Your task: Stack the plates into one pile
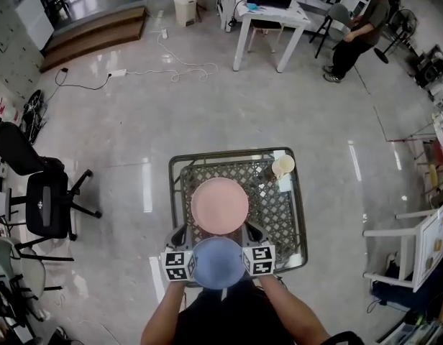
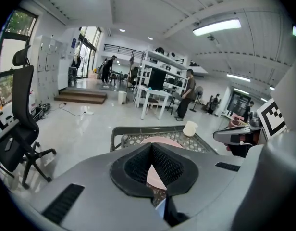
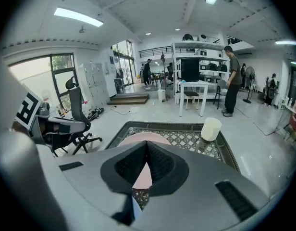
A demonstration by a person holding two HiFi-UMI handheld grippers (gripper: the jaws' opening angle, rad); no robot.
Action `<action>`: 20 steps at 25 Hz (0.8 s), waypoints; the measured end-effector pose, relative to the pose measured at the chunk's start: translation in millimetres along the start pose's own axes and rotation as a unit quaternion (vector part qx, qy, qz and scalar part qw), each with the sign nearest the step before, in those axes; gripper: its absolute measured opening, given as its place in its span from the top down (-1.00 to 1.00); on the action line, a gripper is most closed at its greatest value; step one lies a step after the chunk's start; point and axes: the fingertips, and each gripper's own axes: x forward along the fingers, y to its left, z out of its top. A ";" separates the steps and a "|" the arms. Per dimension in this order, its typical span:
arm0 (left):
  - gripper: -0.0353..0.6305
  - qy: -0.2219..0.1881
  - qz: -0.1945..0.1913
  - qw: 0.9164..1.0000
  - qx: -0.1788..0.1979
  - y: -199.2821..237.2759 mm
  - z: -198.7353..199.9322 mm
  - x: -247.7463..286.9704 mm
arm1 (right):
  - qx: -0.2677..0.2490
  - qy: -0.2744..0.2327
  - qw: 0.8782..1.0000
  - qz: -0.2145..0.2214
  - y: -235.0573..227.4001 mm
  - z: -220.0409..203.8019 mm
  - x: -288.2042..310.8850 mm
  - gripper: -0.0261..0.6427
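Observation:
A blue plate (image 1: 218, 262) hangs over the near edge of the mesh table (image 1: 277, 210), held at its two sides. My left gripper (image 1: 180, 236) is shut on its left rim and my right gripper (image 1: 254, 233) on its right rim. Just beyond it a pink plate (image 1: 219, 205) lies flat in the table's middle. In the left gripper view the closed jaws (image 2: 152, 150) show a sliver of the blue plate (image 2: 160, 209) low between them, with the pink plate (image 2: 161, 140) ahead. The right gripper (image 3: 147, 144) view shows the same: blue plate (image 3: 134, 210), pink plate (image 3: 138, 138).
A cream cup (image 1: 282, 166) stands at the table's far right corner. A black office chair (image 1: 45, 201) is on the floor to the left and a white chair (image 1: 417, 244) to the right. Far off are a white desk (image 1: 268, 16) and a person (image 1: 359, 31).

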 end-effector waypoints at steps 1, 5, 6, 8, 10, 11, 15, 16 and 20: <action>0.85 0.005 0.001 1.000 0.000 1.2 0.0 9.2 | 0.001 0.005 1.000 0.000 -4.9 -0.1 7.0 0.90; 0.85 0.029 0.005 1.000 -0.005 7.1 -4.7 45.9 | 0.001 0.034 0.999 0.003 -23.2 -9.4 36.5 0.90; 0.85 0.037 0.007 0.999 -0.007 9.7 -8.0 54.0 | 0.003 0.041 0.999 0.004 -26.7 -12.5 43.8 0.90; 0.85 0.055 0.013 0.998 -0.011 14.2 -15.9 69.3 | 0.009 0.054 0.998 0.006 -34.8 -18.0 57.4 0.90; 0.85 0.076 0.019 0.997 -0.019 16.8 -24.4 83.7 | 0.015 0.075 0.997 0.006 -45.5 -24.8 69.3 0.89; 0.85 0.087 0.021 0.996 -0.024 17.4 -29.7 90.5 | 0.019 0.086 0.996 0.006 -51.1 -29.7 74.7 0.89; 0.83 0.129 0.022 0.991 -0.043 21.0 -52.6 116.8 | 0.031 0.122 0.992 0.006 -70.5 -49.6 96.7 0.89; 0.79 0.136 0.024 0.989 -0.046 23.4 -57.4 122.9 | 0.033 0.129 0.991 0.006 -74.2 -53.8 103.1 0.89; 0.52 0.163 0.035 0.984 -0.058 31.9 -76.7 138.7 | 0.046 0.164 0.985 0.008 -85.3 -74.6 122.4 0.76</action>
